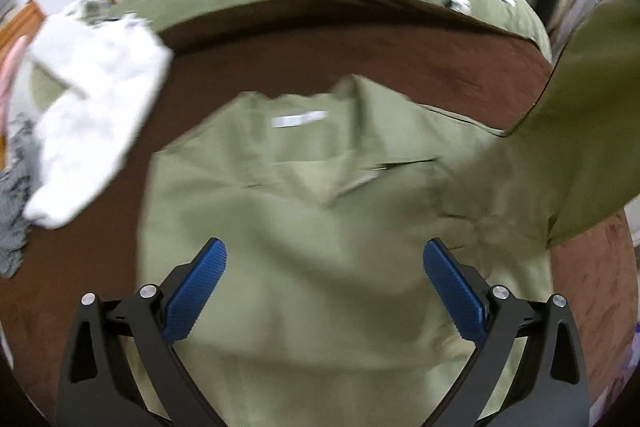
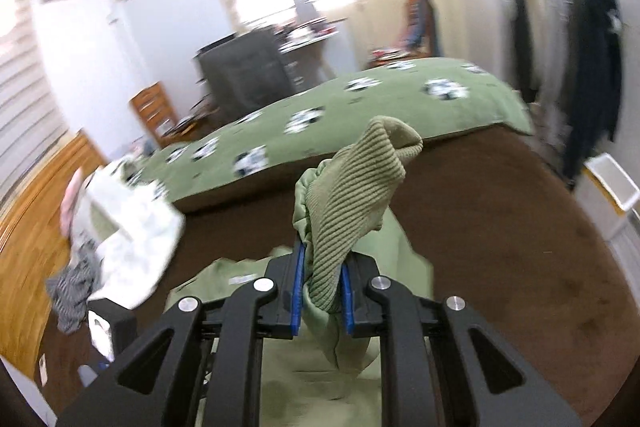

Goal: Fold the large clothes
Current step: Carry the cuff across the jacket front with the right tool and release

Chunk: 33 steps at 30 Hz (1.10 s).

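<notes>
A: Right tool (image 2: 321, 291) clamps the ribbed cuff (image 2: 360, 195) of a green jacket (image 1: 312, 227), sleeve raised; left tool (image 1: 324, 267), jaws wide and empty, hovers over the jacket

B: Progress? It lies collar-up on the brown blanket (image 1: 320, 47); judging by this, folding has barely begun, body unfolded

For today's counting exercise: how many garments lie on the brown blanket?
3: the green jacket at centre, the white garment to its left, the grey striped one beyond that. Others may be hidden.
</notes>
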### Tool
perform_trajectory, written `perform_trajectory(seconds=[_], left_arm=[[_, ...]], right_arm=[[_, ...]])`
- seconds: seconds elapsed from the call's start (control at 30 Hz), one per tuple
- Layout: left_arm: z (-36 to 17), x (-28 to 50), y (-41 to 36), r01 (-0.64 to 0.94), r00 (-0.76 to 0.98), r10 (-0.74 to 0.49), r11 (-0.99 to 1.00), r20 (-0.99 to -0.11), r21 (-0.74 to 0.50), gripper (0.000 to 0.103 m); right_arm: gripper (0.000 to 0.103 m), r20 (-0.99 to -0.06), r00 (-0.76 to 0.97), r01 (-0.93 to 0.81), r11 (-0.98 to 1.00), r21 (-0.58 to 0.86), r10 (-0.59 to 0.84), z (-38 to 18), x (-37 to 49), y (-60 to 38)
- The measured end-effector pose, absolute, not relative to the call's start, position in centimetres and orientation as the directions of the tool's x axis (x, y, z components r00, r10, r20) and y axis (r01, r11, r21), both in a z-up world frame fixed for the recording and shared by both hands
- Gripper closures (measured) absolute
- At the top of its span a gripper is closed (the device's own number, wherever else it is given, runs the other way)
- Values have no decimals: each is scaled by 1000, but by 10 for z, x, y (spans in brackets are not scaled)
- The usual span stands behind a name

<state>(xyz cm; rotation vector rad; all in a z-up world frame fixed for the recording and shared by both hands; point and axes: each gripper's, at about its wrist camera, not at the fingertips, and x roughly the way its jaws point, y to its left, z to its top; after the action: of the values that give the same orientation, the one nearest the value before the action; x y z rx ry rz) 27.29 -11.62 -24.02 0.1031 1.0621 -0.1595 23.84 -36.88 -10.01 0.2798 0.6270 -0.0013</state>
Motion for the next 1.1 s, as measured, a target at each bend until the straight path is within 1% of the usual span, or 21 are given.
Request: perform_trajectory(seconds=[0.07, 0.17, 0.2, 0.33, 0.5, 0.53, 0.67, 0.77, 0.87, 0.93, 0.97, 1.03, 1.07, 1.1], left_arm=[[-236, 261, -82, 141, 482, -48, 990, -875, 23, 6], [-234, 240, -26, 68, 486, 8, 997, -874, 46, 6], [-236, 234, -7, 39, 483, 27, 998, -875, 52, 6], [-254, 210, 53, -50, 452, 93, 996, -887, 79, 6], [-290, 192, 93, -97, 392, 131, 990, -911, 100, 6], [-295, 190, 97, -101, 383, 132, 990, -914, 101, 6], [-310, 183, 105, -111, 373, 130, 989, -919, 95, 6], [-317, 181, 105, -118, 361, 120, 990, -925, 83, 6], [-318, 184, 105, -125, 358, 100, 990, -928, 58, 6], [-315, 187, 104, -125, 365, 92, 991, -927, 50, 6], [-311, 189, 103, -127, 371, 90, 991, -924, 46, 6], [-306, 190, 102, -132, 381, 84, 991, -921, 35, 6], [-303, 191, 102, -137, 386, 82, 990, -919, 31, 6], [-298, 192, 102, -141, 391, 79, 990, -917, 25, 6]], right_arm=[[87, -599, 792, 46, 967, 251, 118, -109, 249, -331], [87, -646, 756, -16, 989, 145, 107, -134, 259, -263], [87, -659, 745, -29, 991, 130, 108, -145, 262, -248], [87, -734, 667, -59, 991, 119, 128, -214, 273, -196], [87, -834, 541, -82, 994, 75, 108, -312, 279, -147], [87, -842, 529, -85, 994, 68, 103, -324, 278, -145], [87, -868, 493, -135, 991, -12, 56, -359, 267, -129], [85, -876, 479, -155, 988, -17, 61, -367, 268, -127], [78, -879, 471, -160, 987, 0, 76, -365, 268, -126], [69, -879, 465, -179, 984, 25, 107, -361, 268, -122], [66, -878, 464, -187, 982, 29, 115, -359, 267, -121], [56, -873, 466, -216, 975, 43, 142, -351, 263, -115], [54, -869, 468, -226, 972, 57, 160, -346, 261, -113], [47, -866, 470, -231, 970, 68, 173, -342, 259, -112]])
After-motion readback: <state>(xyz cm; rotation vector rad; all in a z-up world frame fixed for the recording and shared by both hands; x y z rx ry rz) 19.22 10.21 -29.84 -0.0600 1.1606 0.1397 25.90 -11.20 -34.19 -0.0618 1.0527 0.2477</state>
